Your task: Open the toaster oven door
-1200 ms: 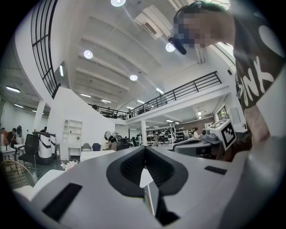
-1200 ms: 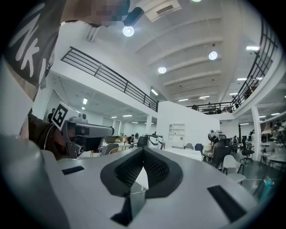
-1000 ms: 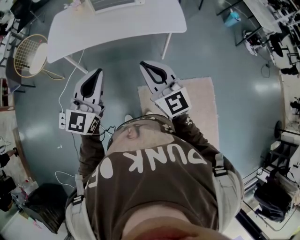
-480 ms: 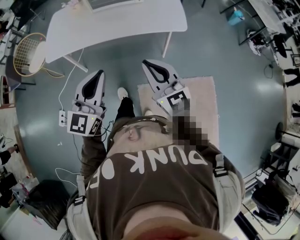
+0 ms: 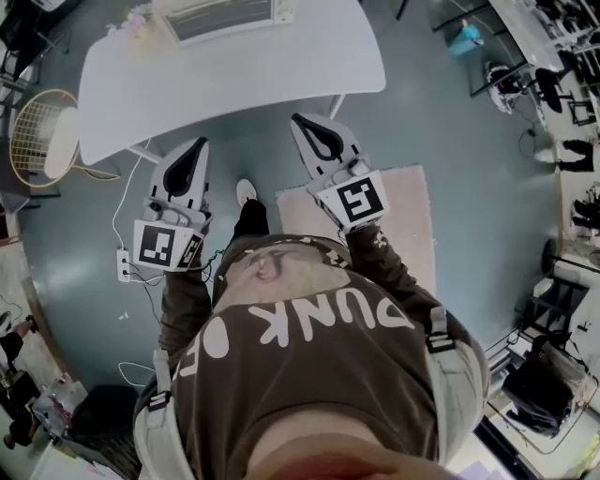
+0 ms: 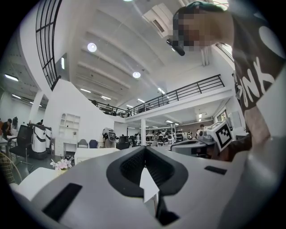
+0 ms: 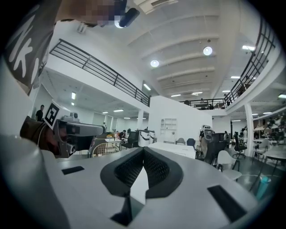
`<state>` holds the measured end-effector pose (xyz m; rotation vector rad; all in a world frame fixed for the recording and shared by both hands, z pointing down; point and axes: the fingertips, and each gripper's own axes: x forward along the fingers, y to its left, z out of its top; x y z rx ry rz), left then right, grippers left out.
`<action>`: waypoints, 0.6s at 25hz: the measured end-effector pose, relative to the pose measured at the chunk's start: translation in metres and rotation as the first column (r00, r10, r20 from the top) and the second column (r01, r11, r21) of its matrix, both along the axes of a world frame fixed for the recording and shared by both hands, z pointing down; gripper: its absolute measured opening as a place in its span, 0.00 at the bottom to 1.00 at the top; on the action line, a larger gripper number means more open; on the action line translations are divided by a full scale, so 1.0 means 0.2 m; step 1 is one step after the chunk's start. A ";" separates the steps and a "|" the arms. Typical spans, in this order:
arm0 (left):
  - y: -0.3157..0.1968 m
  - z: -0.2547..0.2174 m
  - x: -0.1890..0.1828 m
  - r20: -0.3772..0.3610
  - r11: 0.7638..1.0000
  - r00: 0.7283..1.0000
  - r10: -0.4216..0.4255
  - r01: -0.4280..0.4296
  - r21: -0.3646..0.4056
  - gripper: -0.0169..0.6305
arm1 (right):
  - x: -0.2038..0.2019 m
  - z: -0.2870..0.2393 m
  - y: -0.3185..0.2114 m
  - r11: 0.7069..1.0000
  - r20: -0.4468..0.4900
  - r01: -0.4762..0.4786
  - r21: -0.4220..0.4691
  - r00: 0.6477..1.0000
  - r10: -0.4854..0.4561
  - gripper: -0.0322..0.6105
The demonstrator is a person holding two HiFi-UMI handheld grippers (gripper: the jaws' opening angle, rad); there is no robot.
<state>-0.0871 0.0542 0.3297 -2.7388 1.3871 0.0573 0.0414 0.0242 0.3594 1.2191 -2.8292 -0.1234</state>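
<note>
Table w/ toaster oven; contents can't tell.

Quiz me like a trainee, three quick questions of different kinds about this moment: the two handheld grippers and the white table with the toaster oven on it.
1. True or false: the left gripper is clamped on the door of the pale boxy toaster oven.
2. Where does the toaster oven stand? A: on the white rounded table. B: on a beige rug. C: on the bare floor.
3. Fill in: the right gripper is empty, with its jaws ___ (apart / together).

Key: 1 false, it is shut on nothing, short of the table. 2 A. 3 together.
</note>
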 end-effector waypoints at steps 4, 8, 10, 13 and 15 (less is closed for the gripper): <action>-0.30 -0.02 -0.19 -0.009 1.000 1.000 0.022 -0.022 -0.010 0.03 | -0.14 -0.03 -0.32 0.997 -0.047 -0.059 -0.041 0.997 0.057 0.08; -0.53 -0.03 -0.34 -0.022 0.999 0.999 0.040 -0.040 -0.017 0.03 | -0.26 -0.04 -0.54 0.997 -0.052 -0.074 -0.037 0.996 0.072 0.10; -0.62 -0.02 -0.39 -0.029 0.998 0.998 0.053 -0.054 -0.022 0.03 | -0.30 -0.04 -0.66 0.994 -0.068 -0.103 -0.045 0.993 0.100 0.11; -0.73 -0.02 -0.46 -0.037 0.997 0.997 0.074 -0.075 -0.031 0.03 | -0.33 -0.02 -0.84 0.989 -0.078 -0.140 -0.042 0.988 0.136 0.11; -0.78 -0.01 -0.48 -0.039 0.996 0.996 0.085 -0.086 -0.037 0.03 | -0.31 -0.01 -0.97 0.983 -0.076 -0.175 -0.058 0.982 0.171 0.12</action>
